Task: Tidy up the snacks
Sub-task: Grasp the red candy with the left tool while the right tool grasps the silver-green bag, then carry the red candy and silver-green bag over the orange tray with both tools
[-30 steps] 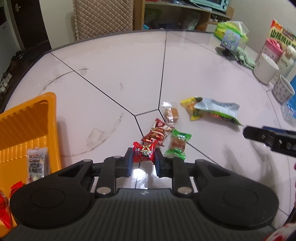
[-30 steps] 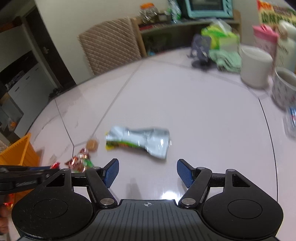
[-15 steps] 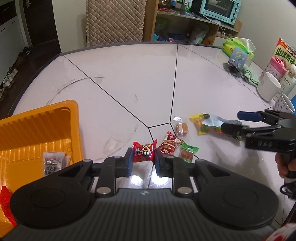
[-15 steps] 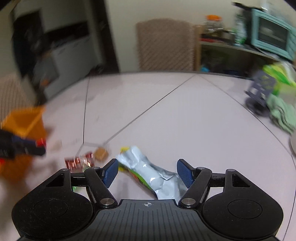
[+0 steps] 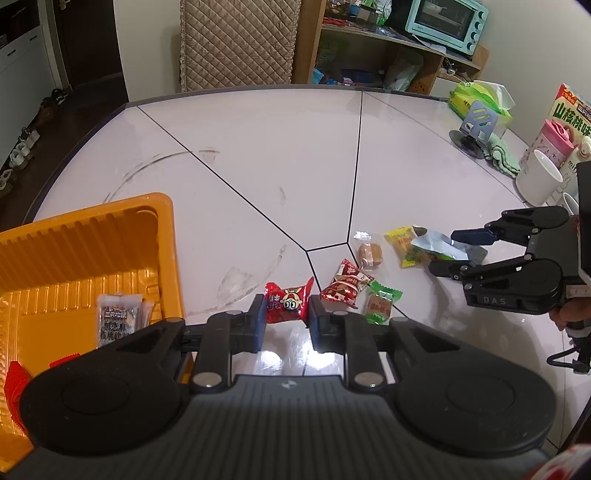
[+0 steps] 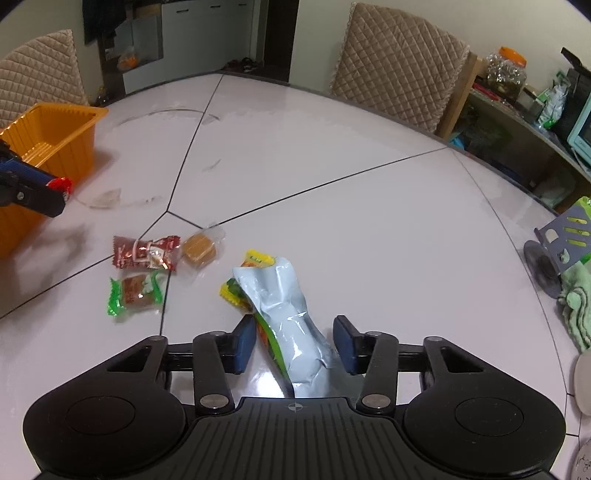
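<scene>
A round, glossy white surface (image 5: 258, 147) crossed by thin dark seams fills a dining room, with quilted beige chairs (image 6: 399, 62) at its far edge and a wooden shelf unit holding a mint-green toaster oven (image 5: 443, 22) behind.

The left tool (image 5: 284, 321) is clamped on a small red candy packet (image 5: 288, 301) printed with a cartoon face, pinched between its blue pads and held above the surface. To its left an orange plastic tray (image 5: 92, 240) sits at the near edge of the surface, with a grey wrapped snack (image 5: 116, 323) and some red packets already inside.

The right tool (image 6: 293, 341) straddles one end of a silver foil snack bag (image 6: 284, 314) that lies on the surface. Its jaws are closing, with the bag between the blue pads, but a gap still shows on each side. A yellow sachet (image 6: 256, 260) pokes out from under the bag's far end.

Just beside these, loose on the surface, lie a dark red wrapped sweet (image 6: 144, 253), a green-edged wrapped sweet (image 6: 135, 290) and a small brown cake in clear wrap (image 6: 199, 249).

Well apart, along the right edge of the surface, stand a white mug (image 5: 537, 179), a pink-lidded cup (image 5: 552, 142), a grey phone stand (image 5: 476, 127) and a green cloth (image 5: 502, 158).
</scene>
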A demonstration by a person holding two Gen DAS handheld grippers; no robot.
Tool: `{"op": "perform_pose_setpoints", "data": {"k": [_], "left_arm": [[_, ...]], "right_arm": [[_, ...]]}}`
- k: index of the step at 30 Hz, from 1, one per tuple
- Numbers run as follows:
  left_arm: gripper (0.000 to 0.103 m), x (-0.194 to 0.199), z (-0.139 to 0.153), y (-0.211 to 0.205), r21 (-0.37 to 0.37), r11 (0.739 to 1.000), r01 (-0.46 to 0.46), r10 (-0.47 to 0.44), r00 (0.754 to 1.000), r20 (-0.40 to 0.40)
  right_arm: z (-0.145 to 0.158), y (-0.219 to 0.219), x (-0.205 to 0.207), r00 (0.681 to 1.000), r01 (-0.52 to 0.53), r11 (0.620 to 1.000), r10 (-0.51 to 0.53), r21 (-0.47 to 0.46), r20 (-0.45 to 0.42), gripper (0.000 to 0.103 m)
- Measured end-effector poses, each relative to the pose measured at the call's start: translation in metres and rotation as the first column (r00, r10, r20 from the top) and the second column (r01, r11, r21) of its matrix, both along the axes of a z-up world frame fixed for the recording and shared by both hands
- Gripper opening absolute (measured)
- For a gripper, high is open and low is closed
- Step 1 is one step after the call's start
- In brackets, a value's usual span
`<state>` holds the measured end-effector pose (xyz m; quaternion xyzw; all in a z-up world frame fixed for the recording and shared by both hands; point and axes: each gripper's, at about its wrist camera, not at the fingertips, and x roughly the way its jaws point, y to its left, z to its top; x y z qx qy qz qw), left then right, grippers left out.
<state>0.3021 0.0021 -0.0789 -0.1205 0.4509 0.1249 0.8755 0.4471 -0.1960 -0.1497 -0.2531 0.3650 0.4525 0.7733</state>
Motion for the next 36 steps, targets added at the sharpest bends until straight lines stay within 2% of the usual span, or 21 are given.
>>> {"op": "perform_pose_setpoints", "data": {"k": [5,9,15,21,25,29,36], "left_arm": [[0.021,0.000,0.002,0.001,-0.003,1.000,0.000,0.000,1.000,0.003],[0.021,-0.002,0.003,0.000,-0.007,1.000,0.007,-0.007,1.000,0.007],[0.021,-0.009,0.007,-0.002,-0.015,1.000,0.021,-0.021,1.000,0.016],[0.021,-0.020,0.014,-0.003,-0.022,0.999,0.034,-0.033,0.999,0.036],[0.021,-0.032,0.024,0.000,-0.029,0.999,0.037,-0.035,0.998,0.060],[0.021,-0.047,0.036,0.007,-0.037,0.999,0.033,-0.030,0.996,0.087],[0.021,-0.088,0.055,0.030,-0.042,0.999,-0.005,0.010,0.993,0.120]], "right_arm": [[0.003,-0.004,-0.005,0.998,0.020,1.000,-0.021,-0.019,-0.054,0.037],[0.010,-0.013,-0.009,0.984,0.113,0.994,-0.112,-0.001,-0.135,0.031],[0.013,-0.031,-0.026,0.937,0.265,0.963,-0.245,0.049,-0.248,0.029],[0.018,-0.048,-0.046,0.881,0.384,0.918,-0.331,0.102,-0.337,0.029],[0.032,-0.053,-0.063,0.857,0.431,0.889,-0.348,0.157,-0.380,0.029],[0.053,-0.050,-0.080,0.846,0.446,0.870,-0.334,0.210,-0.415,0.029],[0.088,-0.011,-0.116,0.859,0.412,0.866,-0.267,0.282,-0.436,0.029]]}}
